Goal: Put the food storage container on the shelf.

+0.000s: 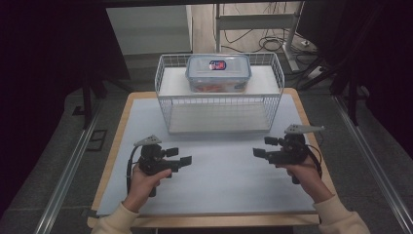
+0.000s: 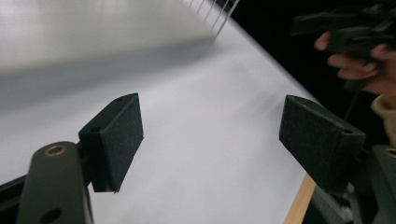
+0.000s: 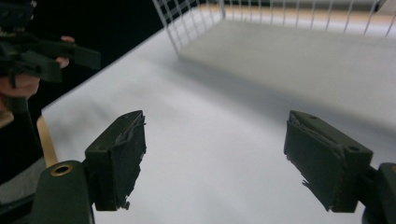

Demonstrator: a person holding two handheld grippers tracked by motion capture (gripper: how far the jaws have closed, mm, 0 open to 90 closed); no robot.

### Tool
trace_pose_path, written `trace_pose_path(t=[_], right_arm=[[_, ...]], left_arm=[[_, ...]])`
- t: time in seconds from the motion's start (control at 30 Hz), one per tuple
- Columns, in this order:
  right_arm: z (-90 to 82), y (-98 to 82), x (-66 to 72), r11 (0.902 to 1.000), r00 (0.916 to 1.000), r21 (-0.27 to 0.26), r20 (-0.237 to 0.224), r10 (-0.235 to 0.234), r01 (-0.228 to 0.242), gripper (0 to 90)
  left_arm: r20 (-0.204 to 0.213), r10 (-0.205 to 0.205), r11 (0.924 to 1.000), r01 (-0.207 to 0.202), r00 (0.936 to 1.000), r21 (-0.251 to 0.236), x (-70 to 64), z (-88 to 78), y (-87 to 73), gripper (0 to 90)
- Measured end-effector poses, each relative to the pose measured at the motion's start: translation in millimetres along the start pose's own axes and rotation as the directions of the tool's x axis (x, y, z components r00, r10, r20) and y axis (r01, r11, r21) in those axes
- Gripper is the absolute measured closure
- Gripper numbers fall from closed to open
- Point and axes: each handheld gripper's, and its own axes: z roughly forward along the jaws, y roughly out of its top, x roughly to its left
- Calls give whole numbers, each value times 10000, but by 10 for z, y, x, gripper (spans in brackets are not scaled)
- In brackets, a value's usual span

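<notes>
Grippers both released, nothing between jaws: left gripper [image 1: 181, 161] and right gripper [image 1: 264, 148] low over white mat [image 1: 219, 175], near wire basket [image 1: 219, 105] holding lidded container [image 1: 218, 73].

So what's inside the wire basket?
The wire basket holds a white two-level insert: a clear lidded box sits on the raised back step, and the lower front level is bare. Something orange-red shows through the box's wall; I can't tell what.

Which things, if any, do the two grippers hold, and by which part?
Nothing is held. The left gripper and the right gripper both stand open over the bare white table, well short of the wire basket and its lidded container.
</notes>
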Motion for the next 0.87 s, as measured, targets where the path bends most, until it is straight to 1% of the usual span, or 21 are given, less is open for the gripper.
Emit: trace_pose_path(t=[0.1, 0.17, 0.2, 0.23, 0.3, 0.37, 0.47, 0.57, 0.77, 0.87], right_arm=[[47, -222, -3, 9998, 10000, 189, 83, -3, 2, 208], [86, -350, -23, 9989, 9999, 447, 126, 96, -102, 208], [105, -407, -36, 9983, 9998, 562, 181, 116, -126, 207], [122, -467, -48, 9974, 9997, 720, 231, 70, -87, 207], [141, -523, -63, 9958, 9996, 914, 283, 77, -102, 208], [145, -542, -79, 9958, 9994, 899, 327, 134, -163, 208], [135, -536, -94, 9971, 9992, 725, 343, 212, -237, 208], [124, -547, -93, 9973, 9991, 710, 375, 183, -209, 208], [111, -570, -113, 9975, 9986, 647, 461, 248, -278, 201], [104, -566, -126, 9981, 9987, 527, 391, 314, -334, 197]], left_arm=[[-127, -145, 9995, 148, 9998, 261, 40, 63, -121, 217], [-282, -115, 9993, 125, 9995, 344, 57, 95, -176, 219], [-282, -115, 9993, 125, 9995, 344, 57, 95, -176, 220], [-320, -106, 9990, 121, 9994, 441, 62, 125, -220, 220], [-364, 60, 9985, -40, 9993, 553, 58, 149, -248, 221], [-375, 131, 9983, -109, 9992, 567, 50, 183, -256, 221], [-337, 141, 9981, -120, 9993, 611, 32, 213, -262, 221], [-347, 218, 9976, -194, 9992, 665, 28, 220, -274, 223], [-364, 95, 9981, -73, 9993, 604, 59, 200, -274, 224], [-405, 92, 9980, -67, 9991, 625, 62, 205, -276, 219]])
